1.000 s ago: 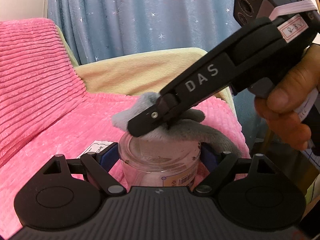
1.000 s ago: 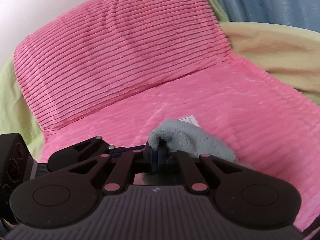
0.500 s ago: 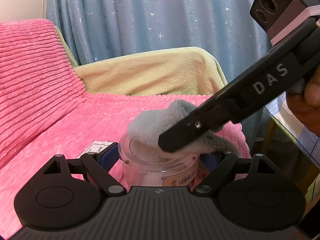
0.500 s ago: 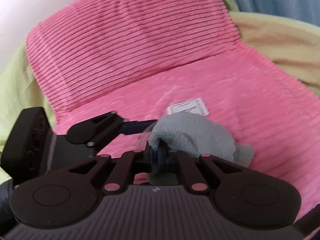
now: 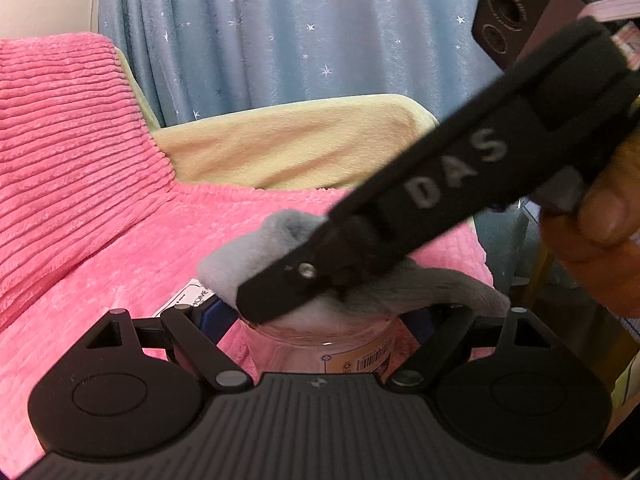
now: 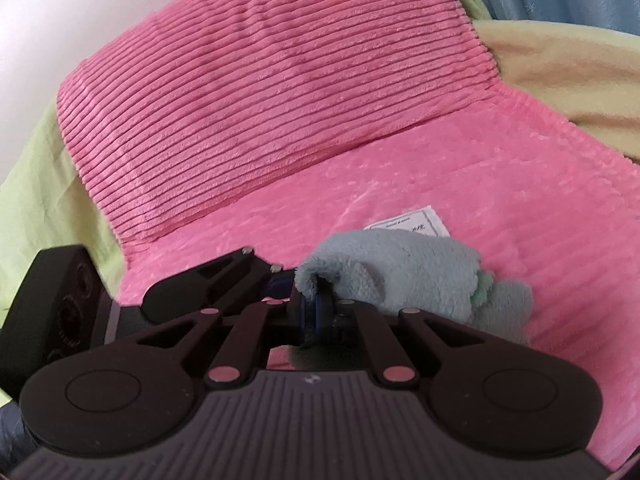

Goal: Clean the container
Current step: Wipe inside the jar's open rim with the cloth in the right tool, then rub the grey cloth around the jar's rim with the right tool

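- Left gripper (image 5: 320, 320): low centre of the left wrist view, jaws closed on either side of the clear container (image 5: 320, 346) and clamping it.
- Container: a see-through jar with a barcode label, at bottom centre of that view, just above the gripper body, standing over the pink ribbed blanket (image 5: 80, 160).
- Grey cloth (image 5: 256, 256): bunched over the jar's mouth at mid-frame, pressed onto the rim; a tail trailing off to the right.
- Right gripper (image 6: 320, 308): in its own view, jaws pressed together at lower centre, pinching a fold of the cloth (image 6: 400, 272).
- Same tool seen from the left wrist view as a black bar marked "DAS" (image 5: 452, 176), slanting down from upper right to centre, tip on the cloth above the jar.
- Hand (image 5: 592, 248): at the right edge of the left wrist view, wrapped round the handle of that tool.
- White printed tag (image 6: 412, 224): flat on the blanket, right of centre in the right wrist view, just behind the cloth.
- Blue starred curtain (image 5: 280, 32): across the top of the left wrist view.
- Pale yellow-green cover (image 5: 288, 144): below the curtain, behind the blanket.
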Available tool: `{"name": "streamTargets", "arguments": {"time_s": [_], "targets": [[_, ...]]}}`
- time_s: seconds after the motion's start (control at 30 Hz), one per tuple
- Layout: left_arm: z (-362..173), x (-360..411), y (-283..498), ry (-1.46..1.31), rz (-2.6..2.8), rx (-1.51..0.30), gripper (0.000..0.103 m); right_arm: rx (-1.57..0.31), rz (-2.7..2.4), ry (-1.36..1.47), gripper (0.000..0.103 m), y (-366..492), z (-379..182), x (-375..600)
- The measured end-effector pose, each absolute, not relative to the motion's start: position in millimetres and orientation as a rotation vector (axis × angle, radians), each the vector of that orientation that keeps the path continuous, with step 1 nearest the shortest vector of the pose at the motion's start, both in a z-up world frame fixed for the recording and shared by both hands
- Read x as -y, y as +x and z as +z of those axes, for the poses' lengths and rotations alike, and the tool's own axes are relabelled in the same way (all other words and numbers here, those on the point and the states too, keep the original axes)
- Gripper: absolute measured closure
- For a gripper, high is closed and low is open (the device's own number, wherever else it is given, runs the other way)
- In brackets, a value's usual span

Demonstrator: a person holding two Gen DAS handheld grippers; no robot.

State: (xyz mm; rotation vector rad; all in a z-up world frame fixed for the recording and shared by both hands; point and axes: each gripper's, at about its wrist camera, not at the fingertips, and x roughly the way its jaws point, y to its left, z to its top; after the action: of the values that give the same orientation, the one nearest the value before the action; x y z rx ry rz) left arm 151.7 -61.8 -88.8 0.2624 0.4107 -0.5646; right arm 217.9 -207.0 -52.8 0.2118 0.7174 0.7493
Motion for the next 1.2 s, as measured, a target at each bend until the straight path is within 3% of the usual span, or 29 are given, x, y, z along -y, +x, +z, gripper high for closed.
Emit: {"name": "streamTargets", "arguments": {"time_s": [0.4,1.2], "targets": [[-90,64,150,0.275,-0.567,-0.406,0.018,-0.674,0.644,0.212,0.102,229,-52,221],[-91,55,152,0.262,-0.566,-0.412,0.017,-0.77,0.751,0.249,0.101,207,-50,214]]}}
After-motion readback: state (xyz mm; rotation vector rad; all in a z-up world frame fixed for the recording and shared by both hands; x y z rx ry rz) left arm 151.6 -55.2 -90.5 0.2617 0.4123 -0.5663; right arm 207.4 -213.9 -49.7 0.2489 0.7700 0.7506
